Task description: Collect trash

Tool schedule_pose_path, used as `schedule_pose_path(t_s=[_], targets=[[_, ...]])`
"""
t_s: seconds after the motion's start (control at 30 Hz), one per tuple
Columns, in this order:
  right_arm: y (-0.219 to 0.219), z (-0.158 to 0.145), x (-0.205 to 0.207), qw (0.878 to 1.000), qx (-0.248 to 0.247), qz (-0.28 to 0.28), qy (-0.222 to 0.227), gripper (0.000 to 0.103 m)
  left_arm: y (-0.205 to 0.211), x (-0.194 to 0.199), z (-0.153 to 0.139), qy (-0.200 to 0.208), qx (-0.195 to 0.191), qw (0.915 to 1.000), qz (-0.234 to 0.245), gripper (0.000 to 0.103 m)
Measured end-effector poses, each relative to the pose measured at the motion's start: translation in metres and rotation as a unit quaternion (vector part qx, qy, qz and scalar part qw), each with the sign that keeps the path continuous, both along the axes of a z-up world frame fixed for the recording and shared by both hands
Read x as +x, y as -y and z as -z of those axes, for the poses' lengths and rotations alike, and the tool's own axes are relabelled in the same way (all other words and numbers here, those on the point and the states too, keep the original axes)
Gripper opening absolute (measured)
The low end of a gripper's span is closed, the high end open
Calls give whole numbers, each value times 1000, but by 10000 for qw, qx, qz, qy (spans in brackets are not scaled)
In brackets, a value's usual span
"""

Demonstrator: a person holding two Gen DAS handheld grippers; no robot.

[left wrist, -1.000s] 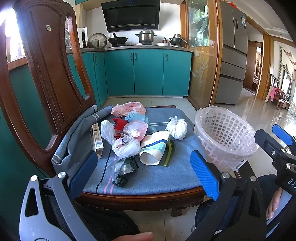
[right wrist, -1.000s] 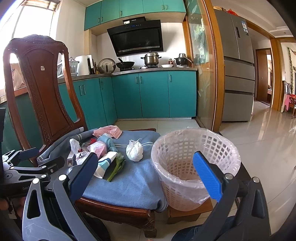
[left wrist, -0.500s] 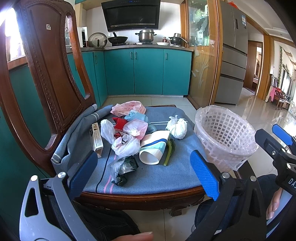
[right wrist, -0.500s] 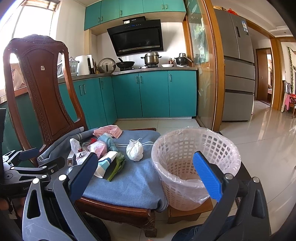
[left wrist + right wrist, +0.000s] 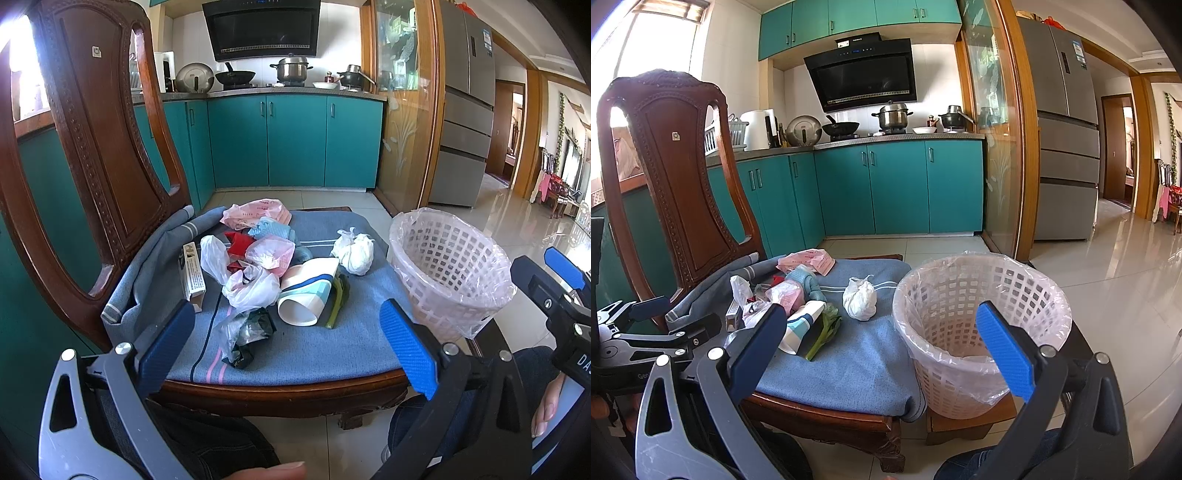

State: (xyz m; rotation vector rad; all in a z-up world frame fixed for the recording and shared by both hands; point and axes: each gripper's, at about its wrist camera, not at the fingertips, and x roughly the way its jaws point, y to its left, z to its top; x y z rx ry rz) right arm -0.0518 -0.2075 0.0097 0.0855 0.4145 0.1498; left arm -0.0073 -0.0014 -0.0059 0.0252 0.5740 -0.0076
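Teal cabinets and a stove with pots fill the upper middle of the frame, and a grey fridge stands at the upper right over shiny floor tiles. At centre, a wooden chair carries a blue cloth heaped with trash: plastic bags, a paper cup, a small box. Just right of it stands a lined white basket; the left tongs and right tongs both gape wide, gripping nothing.
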Motion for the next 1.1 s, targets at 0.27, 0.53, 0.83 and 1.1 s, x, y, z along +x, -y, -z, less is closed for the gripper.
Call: schedule_pose_path(t_s=[0.27,0.53,0.83,1.1], targets=[[0,0,-1,10000,15,1,15,100,0,1,0,-2,-2,10000,1,100],[0,0,-1,10000,14,-5,6,100,0,1,0,-11,-3,10000,-1,100],[0,0,-1,10000,16,-8,2,100,0,-1,1,-22,-11,10000,-4,100],[1,1,-1,10000,3,0,-4,100,0,-2,2,-52,-21,10000,-1,100]])
